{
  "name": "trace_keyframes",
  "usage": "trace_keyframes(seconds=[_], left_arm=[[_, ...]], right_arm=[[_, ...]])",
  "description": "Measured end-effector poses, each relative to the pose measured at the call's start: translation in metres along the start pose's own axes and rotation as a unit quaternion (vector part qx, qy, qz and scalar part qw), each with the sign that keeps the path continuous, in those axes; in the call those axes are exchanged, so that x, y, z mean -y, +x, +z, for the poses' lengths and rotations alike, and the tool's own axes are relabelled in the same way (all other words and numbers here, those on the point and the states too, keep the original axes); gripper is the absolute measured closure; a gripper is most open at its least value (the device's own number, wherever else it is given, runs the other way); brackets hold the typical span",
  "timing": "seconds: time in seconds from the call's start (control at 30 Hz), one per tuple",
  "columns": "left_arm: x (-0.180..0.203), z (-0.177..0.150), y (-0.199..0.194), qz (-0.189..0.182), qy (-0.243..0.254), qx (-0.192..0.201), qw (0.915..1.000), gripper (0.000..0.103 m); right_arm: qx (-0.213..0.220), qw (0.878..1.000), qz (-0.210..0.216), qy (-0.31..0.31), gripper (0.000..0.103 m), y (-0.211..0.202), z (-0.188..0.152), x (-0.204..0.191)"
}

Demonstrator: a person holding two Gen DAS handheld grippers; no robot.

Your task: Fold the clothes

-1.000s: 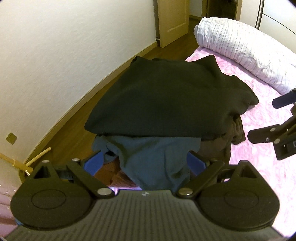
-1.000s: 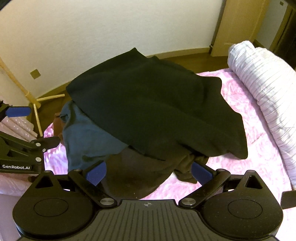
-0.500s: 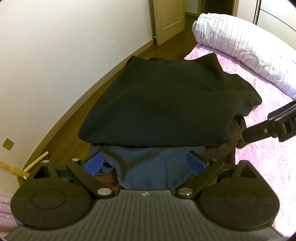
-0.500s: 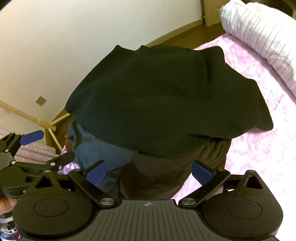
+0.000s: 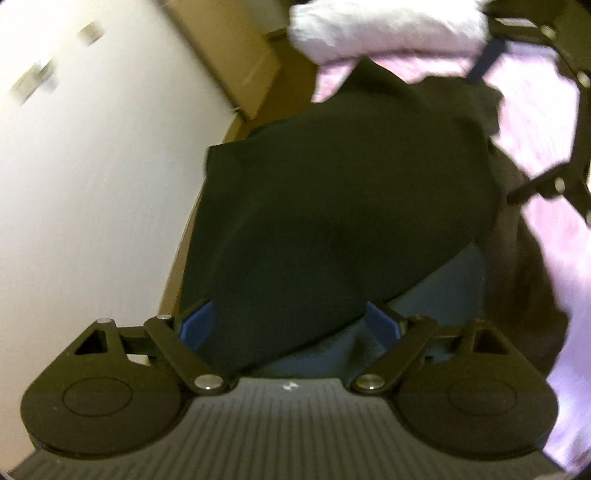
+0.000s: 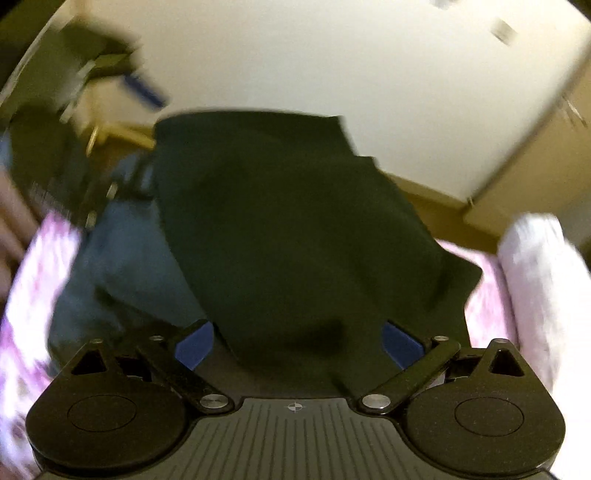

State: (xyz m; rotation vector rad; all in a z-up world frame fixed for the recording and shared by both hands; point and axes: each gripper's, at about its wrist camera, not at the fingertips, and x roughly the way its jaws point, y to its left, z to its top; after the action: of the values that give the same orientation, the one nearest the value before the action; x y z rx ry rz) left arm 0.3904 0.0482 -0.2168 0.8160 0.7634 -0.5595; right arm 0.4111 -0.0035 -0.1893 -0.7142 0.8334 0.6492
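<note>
- Surface: a bed with a pink patterned bedspread (image 5: 535, 122); in the left wrist view it fills the 1 to 4 o'clock side, in the right wrist view it shows at both the 3 and 9 o'clock edges.
- A white striped duvet roll (image 5: 388, 26) lies along the bed at 12 to 1 o'clock in the left view; in the right view it sits at 3 o'clock (image 6: 535, 266).
- Room: plain cream wall (image 5: 92, 184) at 9 to 11 o'clock in the left view, wooden floor strip (image 5: 288, 92) beside the bed, a pale wooden door (image 5: 229, 48) at 11 o'clock. Both frames are motion-blurred and tilted.
- Clothes pile sits at the bed's edge next to the wall side. Top layer is a black garment (image 5: 351, 206), spread broad and flat; in the left view its long axis runs from 7 o'clock to 1 o'clock, its narrow corner toward the duvet.
- Beneath it a blue garment (image 5: 454, 291) pokes out at 4 to 5 o'clock, and a brown garment (image 5: 528, 280) at 3 to 4 o'clock.
- Left gripper (image 5: 291, 321): jaws wide but closing, black fabric edge lying between the blue pads, not yet pinched.
- Right gripper (image 6: 295, 343): jaws spread wide, black garment (image 6: 288, 229) draped between them; contact with the pads cannot be told.
</note>
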Motion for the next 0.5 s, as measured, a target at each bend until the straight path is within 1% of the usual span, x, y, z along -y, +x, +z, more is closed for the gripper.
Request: trace_keyframes(seconds=[0.07, 0.17, 0.2, 0.23, 0.27, 0.3, 0.33, 0.37, 0.4, 0.43, 0.5], left_arm=[[0.004, -0.005, 0.011, -0.007, 0.043, 0.007, 0.999, 0.018], [0.011, -0.015, 0.023, -0.014, 0.104, 0.015, 0.9943, 0.02], [0.014, -0.018, 0.026, -0.016, 0.123, 0.018, 0.9922, 0.02], [0.016, -0.022, 0.029, -0.017, 0.141, 0.02, 0.9897, 0.021], [0.017, -0.025, 0.03, -0.015, 0.149, 0.022, 0.9885, 0.022], [0.017, -0.026, 0.03, -0.016, 0.151, 0.026, 0.988, 0.023], [0.017, -0.027, 0.029, -0.016, 0.152, 0.03, 0.9878, 0.023], [0.018, -0.027, 0.028, -0.016, 0.155, 0.033, 0.9872, 0.024], [0.019, -0.028, 0.027, -0.016, 0.16, 0.036, 0.9864, 0.026], [0.021, -0.029, 0.027, -0.016, 0.165, 0.039, 0.9855, 0.028], [0.023, -0.028, 0.022, -0.014, 0.165, 0.047, 0.985, 0.032]], right_arm=[[0.001, 0.999, -0.003, -0.033, 0.003, 0.016, 0.0, -0.004], [-0.014, 0.997, 0.001, -0.073, 0.003, 0.039, 0.005, -0.01], [-0.023, 0.997, 0.006, -0.076, 0.014, 0.045, 0.008, -0.009], [-0.032, 0.996, 0.011, -0.078, 0.022, 0.052, 0.011, -0.007], [-0.038, 0.997, 0.022, -0.069, 0.025, 0.054, 0.015, -0.004], [-0.042, 0.997, 0.031, -0.059, 0.037, 0.054, 0.019, 0.0], [-0.04, 0.997, 0.036, -0.05, 0.052, 0.05, 0.022, 0.004], [-0.038, 0.998, 0.042, -0.042, 0.061, 0.044, 0.025, 0.008], [-0.031, 0.998, 0.041, -0.028, 0.074, 0.037, 0.028, 0.013], [-0.023, 0.999, 0.04, -0.007, 0.079, 0.029, 0.03, 0.02], [-0.009, 0.999, 0.039, 0.037, 0.082, 0.014, 0.037, 0.035]])
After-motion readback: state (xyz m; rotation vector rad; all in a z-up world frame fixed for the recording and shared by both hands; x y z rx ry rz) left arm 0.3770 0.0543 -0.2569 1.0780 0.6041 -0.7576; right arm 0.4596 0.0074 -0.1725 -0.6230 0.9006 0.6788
